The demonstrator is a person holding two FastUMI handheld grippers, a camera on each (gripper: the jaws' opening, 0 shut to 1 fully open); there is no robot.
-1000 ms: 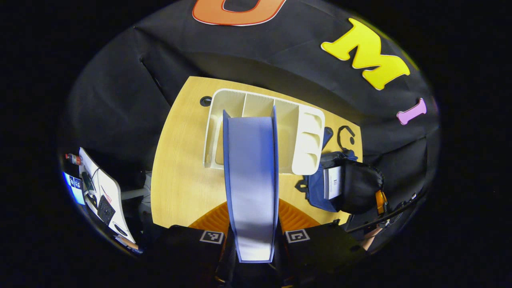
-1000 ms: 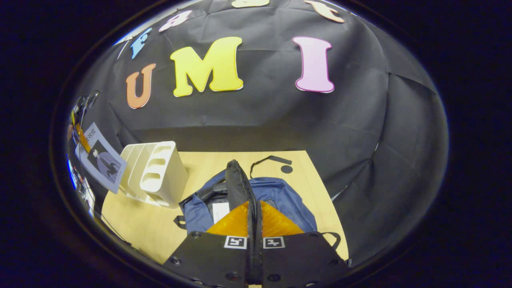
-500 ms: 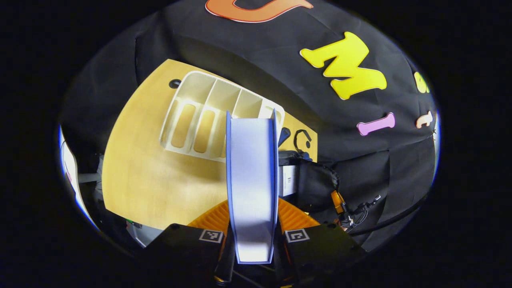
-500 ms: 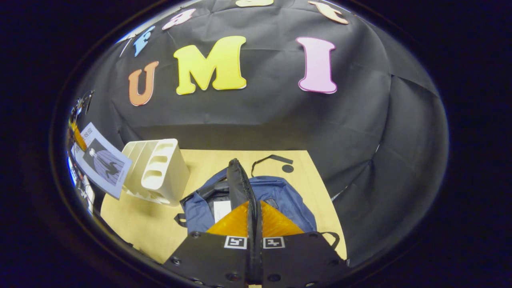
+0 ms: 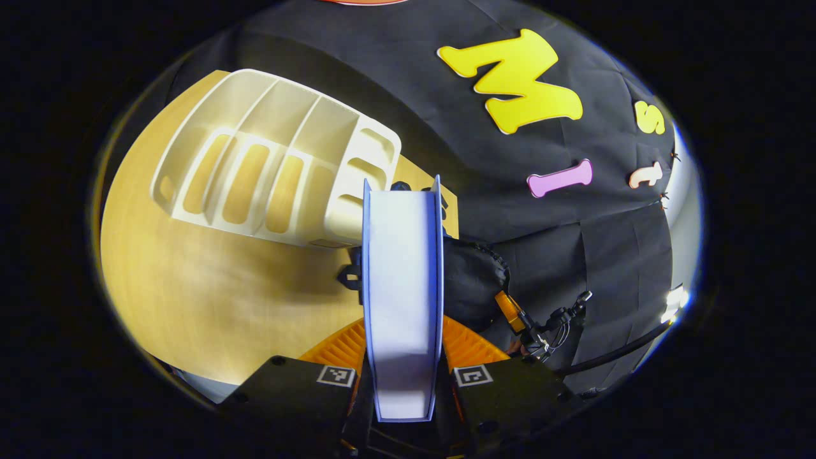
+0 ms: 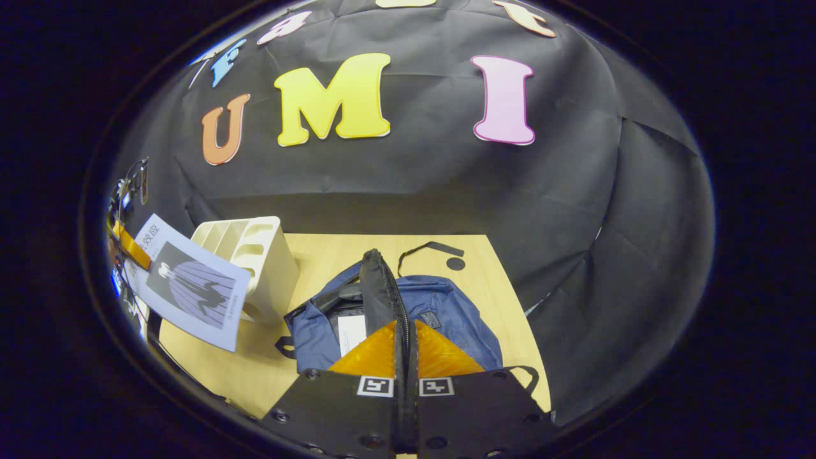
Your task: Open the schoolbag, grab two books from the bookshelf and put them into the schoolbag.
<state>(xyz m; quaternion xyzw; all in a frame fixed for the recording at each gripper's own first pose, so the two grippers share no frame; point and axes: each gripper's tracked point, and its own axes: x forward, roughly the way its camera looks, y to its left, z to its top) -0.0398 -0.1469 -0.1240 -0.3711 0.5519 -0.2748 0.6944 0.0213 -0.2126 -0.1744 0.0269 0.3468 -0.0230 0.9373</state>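
Schoolbag (image 6: 446, 312): lies on the wooden table (image 6: 503, 293), blue, its mouth pulled open; a white book already stands inside the opening.
Bag flap (image 6: 379, 287): the black zip edge is pinched between the right gripper (image 6: 406, 357) fingers, clenched tight on it and holding it up so the mouth stays open.
Second book (image 5: 401, 293): clamped edge-on between the left gripper (image 5: 403, 382) fingers; its long axis runs straight out along the fingers, away from the camera.
Book seen from the right gripper view (image 6: 191, 290): a pale cover with a dark figure, hanging in the air at the far left, in front of the bookshelf and above the table.
Bookshelf (image 5: 268, 166): white, slotted, its compartments look empty from the left gripper view; it stands left of the bag.
Key relation: the bag's opening lies to the right of the held book, just beyond its far end; the raised flap is near on that side.
Nearer hand: the left one carries the load; the right one only props the flap.
Likely next need: tip the book's far end down into the gap beside the first book.
Change from a second ago: the shelf has slid left and grown larger in the left gripper view, and the book has swung closer to the bag; the right grip is unchanged.
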